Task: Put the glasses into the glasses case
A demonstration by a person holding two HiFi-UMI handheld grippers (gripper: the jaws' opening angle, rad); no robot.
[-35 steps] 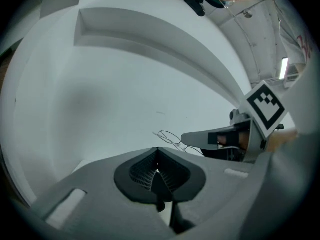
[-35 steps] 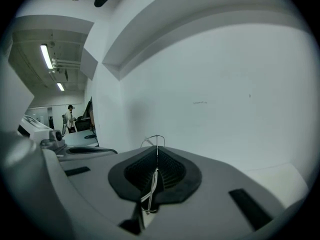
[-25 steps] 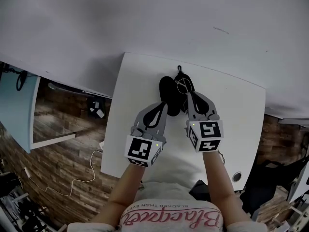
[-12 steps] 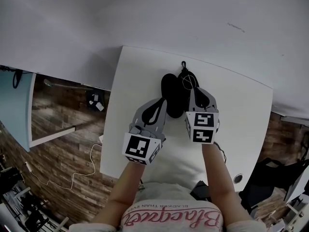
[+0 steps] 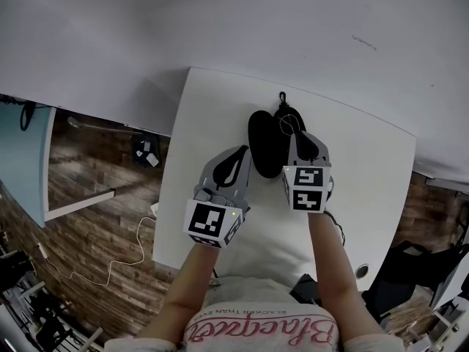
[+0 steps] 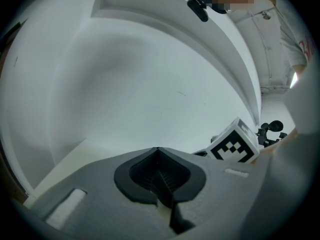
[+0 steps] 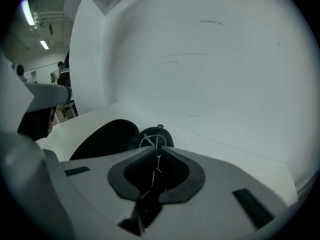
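White table [image 5: 212, 123], glasses case [image 5: 265, 141], glasses [image 7: 153, 140]

Pink script lettering runs across the person's shirt [image 5: 260, 334] at the bottom edge of the head view; it appears to read "Blacque…", its last letters uncertain. A smaller line of capitals just above it looks like "BLACKER THAN EVE…" (too small to be sure). The cube [image 5: 211, 222] on the left gripper [image 5: 242, 152] and the cube [image 5: 308, 189] on the right gripper [image 5: 292, 134] each carry black-and-white square markers, coded patterns rather than words. In the left gripper view, a scrap of red print [image 6: 302, 46] on the shirt is cut off and unreadable.
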